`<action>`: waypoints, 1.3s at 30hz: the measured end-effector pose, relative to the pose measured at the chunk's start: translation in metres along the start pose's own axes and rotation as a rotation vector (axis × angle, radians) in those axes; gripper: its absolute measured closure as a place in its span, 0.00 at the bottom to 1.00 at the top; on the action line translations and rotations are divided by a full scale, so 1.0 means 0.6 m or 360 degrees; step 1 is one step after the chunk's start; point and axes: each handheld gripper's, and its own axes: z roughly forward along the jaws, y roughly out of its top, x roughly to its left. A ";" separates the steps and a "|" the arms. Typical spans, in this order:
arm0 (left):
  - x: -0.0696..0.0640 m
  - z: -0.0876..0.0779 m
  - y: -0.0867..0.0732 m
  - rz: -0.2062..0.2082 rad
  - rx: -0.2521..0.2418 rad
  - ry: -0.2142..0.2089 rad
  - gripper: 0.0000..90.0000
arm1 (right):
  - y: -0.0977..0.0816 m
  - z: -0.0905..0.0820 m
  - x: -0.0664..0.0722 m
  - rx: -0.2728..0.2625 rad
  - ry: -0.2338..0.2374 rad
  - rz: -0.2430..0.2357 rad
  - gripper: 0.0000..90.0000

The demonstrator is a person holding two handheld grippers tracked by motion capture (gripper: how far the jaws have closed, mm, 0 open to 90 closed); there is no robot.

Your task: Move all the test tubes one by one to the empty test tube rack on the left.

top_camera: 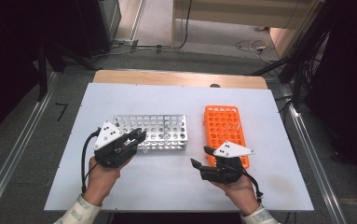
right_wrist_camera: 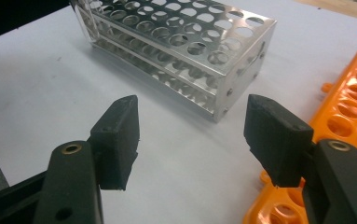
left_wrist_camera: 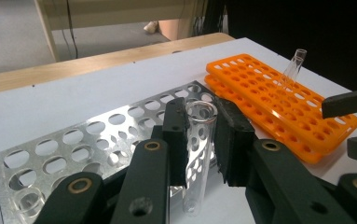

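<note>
My left gripper (top_camera: 138,138) hovers at the near left corner of the silver metal rack (top_camera: 160,132). In the left gripper view its pads (left_wrist_camera: 176,135) are shut on a clear glass test tube (left_wrist_camera: 198,154), held upright over the metal rack (left_wrist_camera: 87,140). Right of that rack lies the orange plastic rack (top_camera: 223,130), and one tube (left_wrist_camera: 293,67) stands tilted in the orange rack (left_wrist_camera: 278,100). My right gripper (top_camera: 200,156) is at the orange rack's near end, pointing left. The right gripper (right_wrist_camera: 190,135) is open with nothing but bare board between its jaws.
Both racks rest on a white board (top_camera: 176,191) laid over a wooden table (top_camera: 181,78). Another tube (left_wrist_camera: 27,200) sits in a near hole of the metal rack. Dark equipment and cables surround the table on the floor.
</note>
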 end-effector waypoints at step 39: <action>0.061 0.012 0.006 -0.0029 -0.0042 0.0278 0.84 | -0.022 -0.026 -0.040 -0.0012 -0.0091 0.0078 0.38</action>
